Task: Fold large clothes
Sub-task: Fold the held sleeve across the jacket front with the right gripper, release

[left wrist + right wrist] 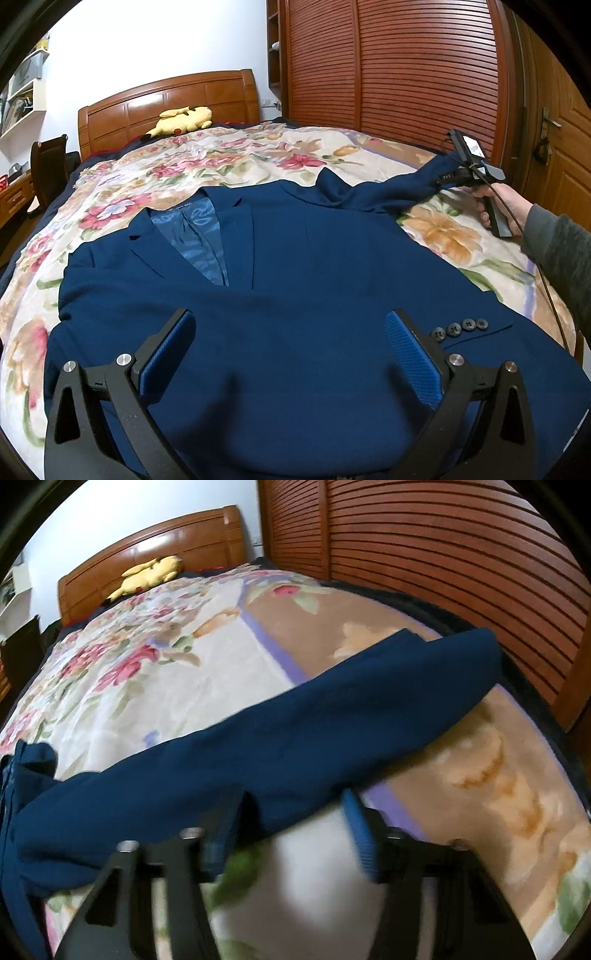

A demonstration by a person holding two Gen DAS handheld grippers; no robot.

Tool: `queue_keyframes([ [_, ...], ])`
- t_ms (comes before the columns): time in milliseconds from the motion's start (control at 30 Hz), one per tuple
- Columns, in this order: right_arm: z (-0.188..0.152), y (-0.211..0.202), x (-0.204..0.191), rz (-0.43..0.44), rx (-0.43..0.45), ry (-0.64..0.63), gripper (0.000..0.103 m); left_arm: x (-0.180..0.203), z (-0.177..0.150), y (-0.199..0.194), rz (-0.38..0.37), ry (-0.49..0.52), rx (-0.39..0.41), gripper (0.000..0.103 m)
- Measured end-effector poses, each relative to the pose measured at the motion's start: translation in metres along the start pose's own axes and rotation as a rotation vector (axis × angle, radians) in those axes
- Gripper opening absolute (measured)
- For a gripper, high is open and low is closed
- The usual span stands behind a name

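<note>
I have the navy suit jacket [295, 280] lying face up across the middle of the flowered bedspread [229, 155], one sleeve already folded over its front near the foot edge, the other sleeve [280, 734] stretched out toward the bed's wardrobe-side edge. My left gripper [290, 354] hovers wide open over the jacket's lower front holding nothing, while my right gripper [291, 830] sits at that outstretched sleeve's cuff end, fabric between its partly parted pads, though blur keeps me from telling if they pinch. I judge the sleeve fold is in hand: I'd want a firm cuff grip, then carry it flat across the chest, the left ready to pin the shoulder.
</note>
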State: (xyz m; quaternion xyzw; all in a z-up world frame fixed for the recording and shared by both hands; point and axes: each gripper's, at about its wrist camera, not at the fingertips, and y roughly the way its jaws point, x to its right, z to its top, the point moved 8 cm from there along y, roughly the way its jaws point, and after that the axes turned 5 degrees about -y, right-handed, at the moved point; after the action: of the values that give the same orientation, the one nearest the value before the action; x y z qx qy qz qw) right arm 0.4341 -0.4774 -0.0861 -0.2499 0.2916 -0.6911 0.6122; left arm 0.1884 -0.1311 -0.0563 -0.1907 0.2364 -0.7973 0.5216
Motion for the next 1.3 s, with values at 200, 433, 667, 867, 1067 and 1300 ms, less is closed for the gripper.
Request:
queue_keyframes([
  [200, 0.000, -0.014, -0.006, -0.038, 0.036, -0.075, 0.005, -0.001, -0.001, 0.000, 0.001, -0.005, 0.000, 0.103],
  [433, 0.008, -0.066, -0.029, -0.019, 0.157, -0.138, 0.004, -0.005, -0.003, 0.001, -0.008, -0.027, -0.004, 0.103],
  [667, -0.002, -0.116, -0.063, 0.017, 0.204, -0.240, 0.004, -0.005, -0.001, -0.006, -0.012, -0.032, 0.020, 0.103],
  [867, -0.017, -0.159, -0.094, 0.059, 0.244, -0.331, 0.004, -0.010, -0.001, -0.018, -0.015, -0.041, 0.037, 0.103],
  [1067, -0.030, -0.185, -0.116, 0.127, 0.268, -0.356, 0.004, -0.018, -0.003, -0.033, -0.018, -0.052, 0.050, 0.103],
  [1300, -0.054, -0.204, -0.149, 0.198, 0.272, -0.417, 0.004, -0.031, -0.009, -0.047, 0.008, -0.053, 0.059, 0.103],
])
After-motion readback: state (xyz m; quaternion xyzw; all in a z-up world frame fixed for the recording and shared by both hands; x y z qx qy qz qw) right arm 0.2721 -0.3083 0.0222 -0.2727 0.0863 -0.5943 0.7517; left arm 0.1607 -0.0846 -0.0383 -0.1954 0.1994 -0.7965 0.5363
